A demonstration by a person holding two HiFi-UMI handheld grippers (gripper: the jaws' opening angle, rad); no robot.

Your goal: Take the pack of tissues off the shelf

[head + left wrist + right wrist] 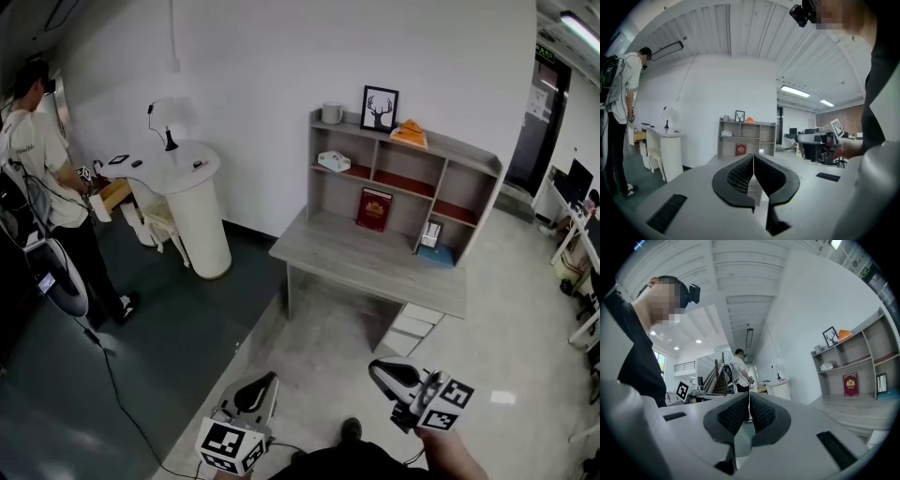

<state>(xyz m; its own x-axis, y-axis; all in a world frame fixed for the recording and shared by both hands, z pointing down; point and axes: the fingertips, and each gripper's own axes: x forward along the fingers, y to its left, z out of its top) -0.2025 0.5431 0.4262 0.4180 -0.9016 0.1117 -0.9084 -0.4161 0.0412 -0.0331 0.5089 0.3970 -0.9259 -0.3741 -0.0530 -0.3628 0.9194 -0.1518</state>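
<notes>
The pack of tissues (334,160), a white soft pack, lies on the left of the middle shelf of the grey shelf unit (403,183) at the back of the desk (370,262). It is small and far off in the left gripper view (726,133) and in the right gripper view (826,366). My left gripper (270,379) is shut and empty, low in the head view and well short of the desk. My right gripper (374,367) is shut and empty too, beside it to the right. Close up, the left gripper (753,156) and right gripper (749,395) each show pads pressed together.
On the shelf unit are a red book (374,208), a framed deer picture (379,108), an orange thing (410,133) and a cup (332,112). A white drawer unit (412,328) sits under the desk. A white round counter (192,206) and a person (47,178) stand at left.
</notes>
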